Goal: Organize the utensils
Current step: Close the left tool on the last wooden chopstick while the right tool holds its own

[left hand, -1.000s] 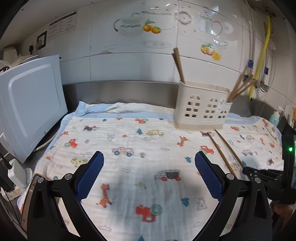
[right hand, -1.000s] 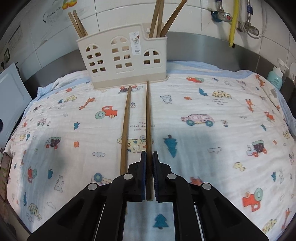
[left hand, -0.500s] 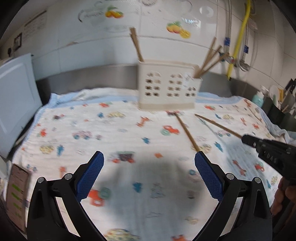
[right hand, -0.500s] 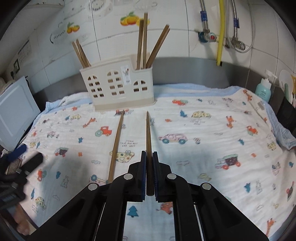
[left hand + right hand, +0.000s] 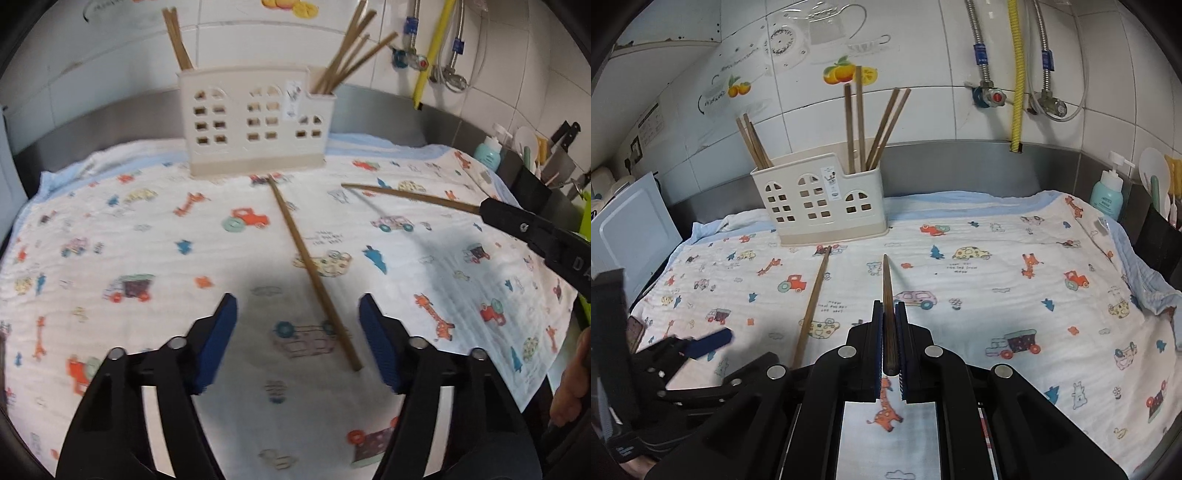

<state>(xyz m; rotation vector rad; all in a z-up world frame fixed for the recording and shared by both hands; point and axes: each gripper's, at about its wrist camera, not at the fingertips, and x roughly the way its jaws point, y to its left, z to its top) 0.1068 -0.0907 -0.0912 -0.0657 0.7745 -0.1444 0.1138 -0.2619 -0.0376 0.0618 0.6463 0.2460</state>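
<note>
With one chopstick (image 5: 887, 295) clamped in the right gripper (image 5: 889, 354) fingers, the left gripper (image 5: 297, 341) fingers were closing around the loose chopstick (image 5: 310, 273) lying on the surface near the holder (image 5: 255, 122), not yet pressing; next, likely, lift and insert.

- Your left claw (image 5: 297, 338) now hangs over the near end of the loose chopstick (image 5: 309, 267) on the printed cloth (image 5: 129, 229); a second ago that stick lay far off to its right.
- Its jaws are closing: they stood at full spread before, and now the stick's end lies between them, not yet pinched.
- Your right claw (image 5: 890, 345) has raised its held chopstick (image 5: 887, 291) off the cloth; the tip that lay near the utensil holder (image 5: 820, 203) now points up, clear of it.
</note>
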